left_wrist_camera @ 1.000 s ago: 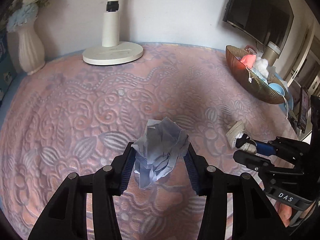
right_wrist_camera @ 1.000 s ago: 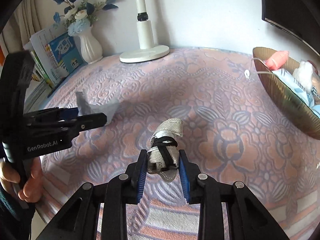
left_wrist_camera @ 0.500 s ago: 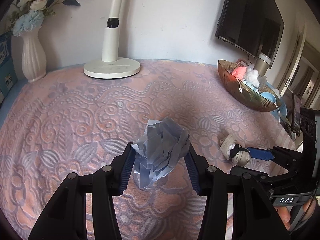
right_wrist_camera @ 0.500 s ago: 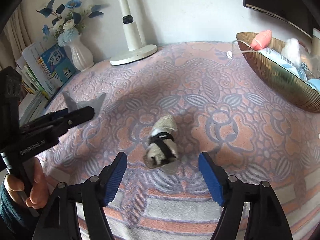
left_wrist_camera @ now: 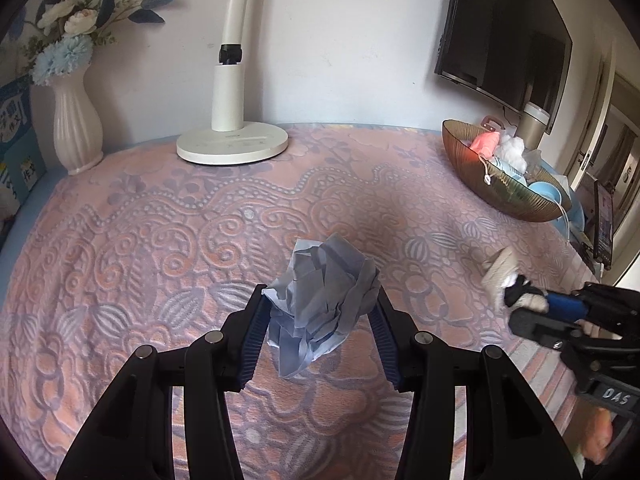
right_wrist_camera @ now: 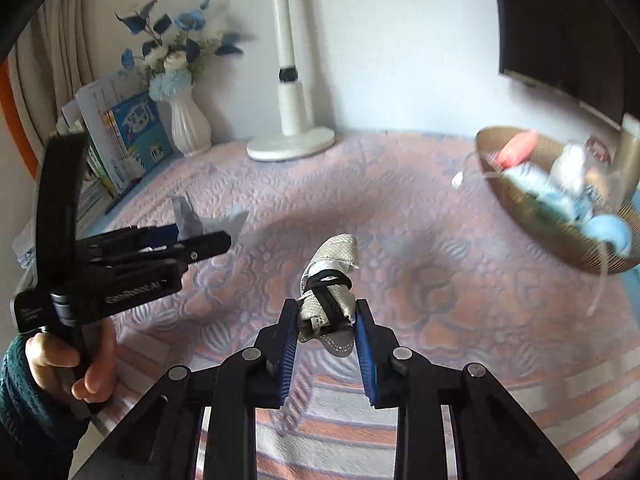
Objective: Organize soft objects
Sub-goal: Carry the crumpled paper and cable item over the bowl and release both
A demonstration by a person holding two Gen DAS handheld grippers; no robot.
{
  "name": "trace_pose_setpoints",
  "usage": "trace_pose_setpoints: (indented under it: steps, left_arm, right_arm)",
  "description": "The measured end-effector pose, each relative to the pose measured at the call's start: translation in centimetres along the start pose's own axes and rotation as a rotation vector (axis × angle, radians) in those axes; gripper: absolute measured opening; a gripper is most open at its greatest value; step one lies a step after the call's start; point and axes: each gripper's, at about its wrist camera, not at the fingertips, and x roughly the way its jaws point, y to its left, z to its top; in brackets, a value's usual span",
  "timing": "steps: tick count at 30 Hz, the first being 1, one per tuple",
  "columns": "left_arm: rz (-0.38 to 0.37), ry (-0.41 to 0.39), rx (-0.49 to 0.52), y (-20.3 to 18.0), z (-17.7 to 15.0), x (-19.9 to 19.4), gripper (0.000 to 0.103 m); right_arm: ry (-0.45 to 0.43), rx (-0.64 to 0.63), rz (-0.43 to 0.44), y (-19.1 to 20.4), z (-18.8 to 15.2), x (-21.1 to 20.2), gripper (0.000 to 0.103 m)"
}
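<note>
Crumpled blue paper is sitting pinched between the fingers of the left gripper, lifted above the patterned pink-and-lilac cloth covering the desk near its front edge. Beside it, the right gripper is squeezing a rolled grey sock bundle wrapped with a black band, its blue-padded fingers pressing both sides. A gold ribbed bowl is resting at the desk's right edge, holding pink, white and blue soft items. A white lamp base and a white vase with blue flowers are standing along the back edge.
</note>
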Motion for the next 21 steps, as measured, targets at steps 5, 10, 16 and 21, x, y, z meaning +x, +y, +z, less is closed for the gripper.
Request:
trace_pose_setpoints:
  steps: [5, 10, 16, 21]
  left_arm:
    - [-0.111, -0.055, -0.031, -2.3, 3.7, -1.9, 0.046]
    - [-0.223, -0.124, 0.066, -8.4, 10.4, -2.4, 0.046]
    - [-0.312, -0.120, 0.170, -16.6, 15.5, 1.7, 0.046]
    - [-0.353, -0.066, 0.195, -21.2, 16.9, 6.8, 0.046]
  right_arm:
    - [-0.123, 0.027, -0.105, -4.3, 3.1, -5.4, 0.026]
    - [-0.250, 0.165, -0.279, -12.2, 7.3, -10.4, 0.027]
    - [-0.254, 0.380, -0.354, -21.3, 9.6, -10.7, 0.027]
    - [-0.202, 0.451, -0.315, -25.3, 10.1, -7.6, 0.027]
